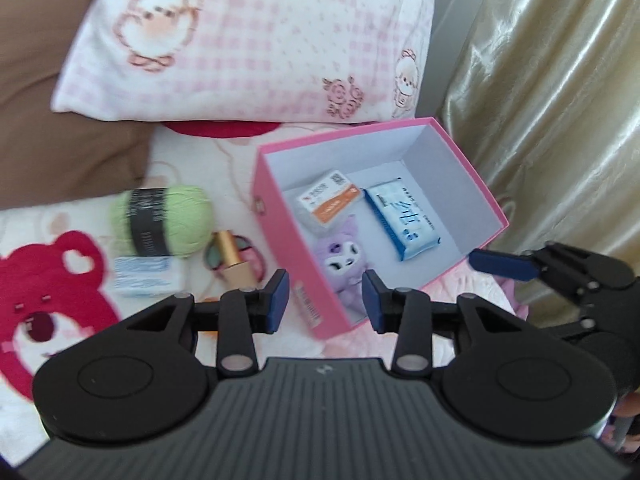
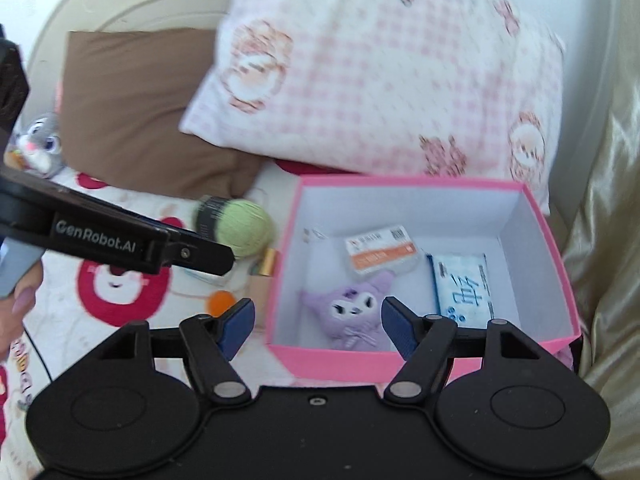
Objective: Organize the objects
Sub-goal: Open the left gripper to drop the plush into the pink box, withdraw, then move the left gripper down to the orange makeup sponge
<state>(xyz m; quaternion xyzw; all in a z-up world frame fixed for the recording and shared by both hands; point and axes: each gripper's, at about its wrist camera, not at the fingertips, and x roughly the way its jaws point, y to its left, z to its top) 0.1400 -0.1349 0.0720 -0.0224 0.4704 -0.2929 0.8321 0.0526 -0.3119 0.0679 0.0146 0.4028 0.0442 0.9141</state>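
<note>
pink checked pillow (image 1: 248,40) | brown cushion (image 2: 136,112) | gold curtain (image 1: 552,80) | grey bunny plush (image 2: 42,142)

Bed (image 1: 224,168) covered by white blanket printed with red bears. Pink-checked pillow (image 1: 256,40) at head, brown cushion (image 1: 48,120) beside it, to its left. Shiny gold curtain (image 1: 552,80) hangs along right edge. Grey rabbit plush (image 2: 42,142) far left. Bright daylight.

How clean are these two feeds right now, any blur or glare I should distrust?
Left wrist view: the green yarn ball and checked pillow are smeared by motion blur; the pink box and its contents read fairly sharp; the gold curtain throws bright sheen. Right wrist view: the pillow is heavily blurred, the yarn streaked, the purple plush softer, and fisheye bending curves the edges.
</note>
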